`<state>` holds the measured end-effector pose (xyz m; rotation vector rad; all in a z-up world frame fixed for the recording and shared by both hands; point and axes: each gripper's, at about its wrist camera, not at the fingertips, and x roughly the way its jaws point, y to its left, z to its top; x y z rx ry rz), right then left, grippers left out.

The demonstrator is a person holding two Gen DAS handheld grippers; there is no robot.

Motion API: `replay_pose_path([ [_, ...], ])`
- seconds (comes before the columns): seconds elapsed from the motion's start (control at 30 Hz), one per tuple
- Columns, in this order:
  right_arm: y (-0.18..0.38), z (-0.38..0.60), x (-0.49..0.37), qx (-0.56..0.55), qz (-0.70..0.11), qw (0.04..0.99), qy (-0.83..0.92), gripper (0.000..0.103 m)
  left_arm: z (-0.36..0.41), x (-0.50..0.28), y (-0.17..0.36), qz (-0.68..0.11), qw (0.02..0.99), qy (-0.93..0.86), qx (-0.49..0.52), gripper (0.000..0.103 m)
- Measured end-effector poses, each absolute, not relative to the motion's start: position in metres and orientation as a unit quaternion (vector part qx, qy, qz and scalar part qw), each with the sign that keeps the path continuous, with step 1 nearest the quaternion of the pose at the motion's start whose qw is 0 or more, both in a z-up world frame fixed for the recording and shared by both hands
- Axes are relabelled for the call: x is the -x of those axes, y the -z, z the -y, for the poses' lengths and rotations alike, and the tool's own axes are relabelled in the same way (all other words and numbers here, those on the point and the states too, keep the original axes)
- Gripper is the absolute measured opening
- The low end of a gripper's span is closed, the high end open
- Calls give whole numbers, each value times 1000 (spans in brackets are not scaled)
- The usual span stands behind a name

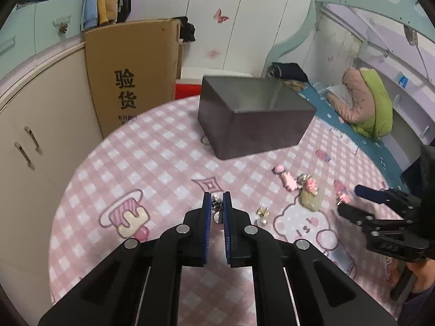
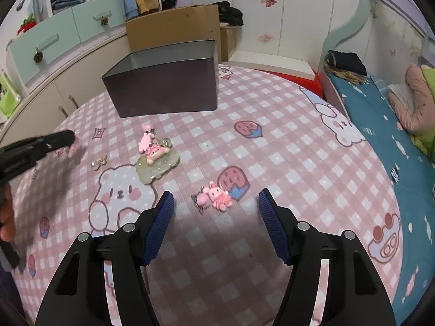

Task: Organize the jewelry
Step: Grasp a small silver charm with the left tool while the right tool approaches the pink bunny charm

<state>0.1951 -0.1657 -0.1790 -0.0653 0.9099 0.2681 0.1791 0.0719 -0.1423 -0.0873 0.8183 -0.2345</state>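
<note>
My left gripper (image 1: 217,198) is shut on a small dark and silver earring (image 1: 216,206), low over the pink checked tablecloth (image 1: 141,160). My right gripper (image 2: 216,198) stands open over a pink bunny charm (image 2: 217,197), which lies between its blue pads without touching them. In the left wrist view the right gripper (image 1: 353,202) shows at the right edge, by that same pink charm (image 1: 341,191). A dark open metal box (image 1: 252,125) (image 2: 165,92) stands at the far side of the table. The left gripper (image 2: 64,138) appears at the left in the right wrist view.
Between the grippers lie a gold earring with a pearl (image 1: 262,215) (image 2: 99,160), a pink charm (image 2: 145,138) and a pale green piece with a pink bear on it (image 1: 308,199) (image 2: 156,164). A cardboard box (image 1: 130,76) and cupboards stand behind; a bed (image 2: 380,125) runs along the right.
</note>
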Motion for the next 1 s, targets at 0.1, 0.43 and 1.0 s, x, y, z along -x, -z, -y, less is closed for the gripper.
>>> replay_pose_path([
  [0.1,180,162,-195,42,-439,887,-133,51,-74,-175,132,-386,914,118,43,7],
  [0.43,178,159,-189,50,-435,890,-123,39,-73,-170,121,-381,913,137,53,7],
  [1.0,175,148,-192,71,-424,896,-112,32,-70,-171,123,-389,907,152,56,7],
])
